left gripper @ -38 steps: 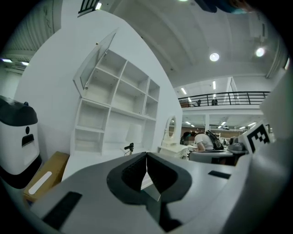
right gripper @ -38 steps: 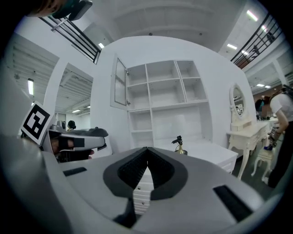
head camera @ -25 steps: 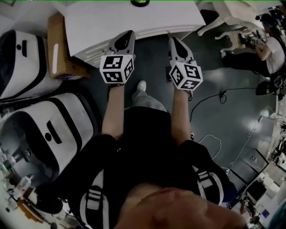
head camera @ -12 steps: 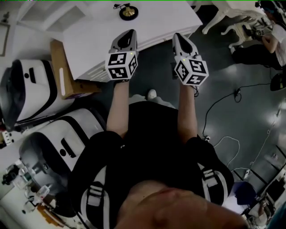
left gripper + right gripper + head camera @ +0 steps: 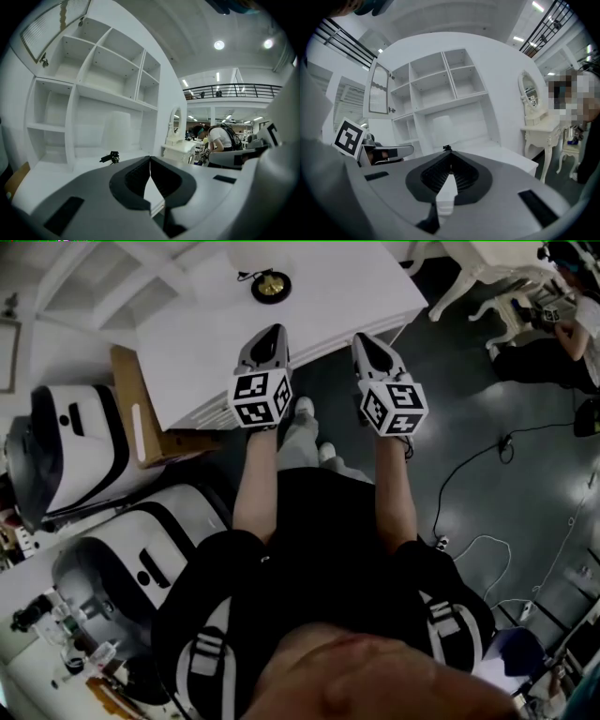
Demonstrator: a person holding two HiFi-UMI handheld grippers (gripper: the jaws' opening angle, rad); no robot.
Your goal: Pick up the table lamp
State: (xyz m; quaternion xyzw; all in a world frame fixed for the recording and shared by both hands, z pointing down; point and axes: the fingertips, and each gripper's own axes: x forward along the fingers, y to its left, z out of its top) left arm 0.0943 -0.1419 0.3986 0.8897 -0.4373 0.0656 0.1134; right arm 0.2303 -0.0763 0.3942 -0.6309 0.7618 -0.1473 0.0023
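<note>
White desk [image 5: 356, 287] and white shelving [image 5: 93, 89] fill the space ahead. The table lamp [image 5: 270, 286] stands on the desk top toward its back, and from above it shows as a dark ring with a gold centre. In the left gripper view its pale shade [image 5: 117, 132] shows faintly against the back of the shelving, with a small black piece of its cord [image 5: 110, 158] lying on the desk just beside it.

The left gripper [image 5: 271, 332] and the right gripper [image 5: 362, 337] are held side by side at the near edge of the desk. Both point roughly level toward the shelving and the lamp. Each gripper's own view shows its two jaws pressed together at the tips with nothing between them. The lamp is well apart from both grippers, with bare desk top in between.

As far as these views show, the pick-up has not begun: the lamp stands upright and untouched. All of the task looks to be left. A gripper has to reach across the desk, spread its jaws and close on a part of the lamp narrow enough to grip, likely the stem or the base rim. Then it has to lift the lamp clear without snagging the cord.
</note>
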